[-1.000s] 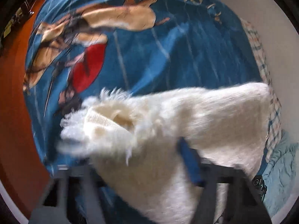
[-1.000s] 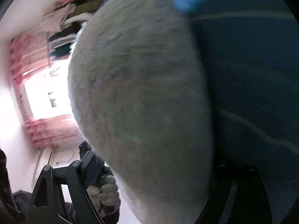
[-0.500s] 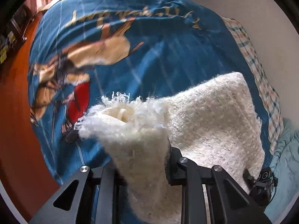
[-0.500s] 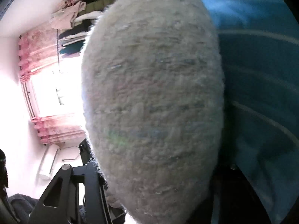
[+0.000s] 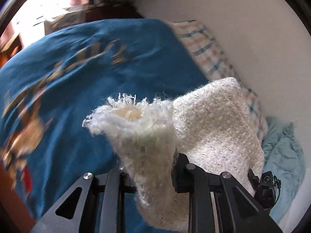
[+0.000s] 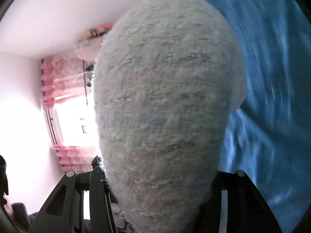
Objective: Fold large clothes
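The left gripper (image 5: 153,176) has its fingers (image 5: 181,171) pinched narrow on a bunched, fringed edge of the white fuzzy sweater (image 5: 211,128). The gathered cloth stands up between them toward 12 o'clock, its frayed mouth opening at the top. From there the sweater's long axis stretches toward 3 o'clock, ending at the right gripper (image 5: 265,187), seen at 4 o'clock in the left wrist view. The whole garment hangs lifted above the bed.

In the right wrist view the right gripper's fingers (image 6: 97,176) clamp the other end of the sweater (image 6: 165,104), which balloons upward from them and fills the centre, its long axis running from 6 to 12 o'clock.

Beneath and beyond lies a blue printed blanket (image 5: 81,89), spreading from 8 to 12 o'clock. A checked sheet (image 5: 206,44) shows at 1 o'clock along the white wall (image 5: 243,29), and a pale blue cloth (image 5: 281,151) sits at 4 o'clock. Pink curtains (image 6: 58,81) frame a bright window (image 6: 75,122) at 9 o'clock in the right wrist view.
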### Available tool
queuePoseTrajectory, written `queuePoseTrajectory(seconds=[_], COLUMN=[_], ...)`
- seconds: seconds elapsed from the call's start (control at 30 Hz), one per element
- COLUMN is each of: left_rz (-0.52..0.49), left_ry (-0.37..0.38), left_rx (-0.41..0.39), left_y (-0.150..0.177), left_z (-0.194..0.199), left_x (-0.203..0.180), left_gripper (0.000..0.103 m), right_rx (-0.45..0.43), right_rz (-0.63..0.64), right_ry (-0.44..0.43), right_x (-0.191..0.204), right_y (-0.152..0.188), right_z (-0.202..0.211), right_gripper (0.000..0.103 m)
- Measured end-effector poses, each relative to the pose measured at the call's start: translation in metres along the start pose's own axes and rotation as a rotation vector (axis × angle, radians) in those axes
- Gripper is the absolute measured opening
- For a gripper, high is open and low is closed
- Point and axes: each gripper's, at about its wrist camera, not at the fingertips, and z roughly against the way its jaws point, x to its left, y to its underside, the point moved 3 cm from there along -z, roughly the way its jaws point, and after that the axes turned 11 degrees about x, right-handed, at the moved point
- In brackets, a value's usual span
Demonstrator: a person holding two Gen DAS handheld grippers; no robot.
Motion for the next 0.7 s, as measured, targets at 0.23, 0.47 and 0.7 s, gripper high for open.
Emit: queuePoseTrajectory(seconds=[0.23,0.47,0.7], left_rz=[-0.092,-0.173,-0.22], left_ry=[0.07,0.063,-0.011], left_rx=[-0.039,-0.007,0.105], left_y=[-0.117,-0.183,-0.18], left_z=[-0.08,-0.204,-0.3], left_x=[-0.09,-0.151,-0.156], left_gripper=[0.019,0.019,0.02], right_rx=[-0.096,-0.149,-0.087], right_rz=[0.08,0.027,-0.071], right_ry=[-0.014,-0.099,-0.024], right_x=[0.016,-0.059,-0.145], right_y=[-0.164,-0.312,-0.341], right_z=[0.047,0.09,0.138], right_gripper=[0.053,0.053,0.057])
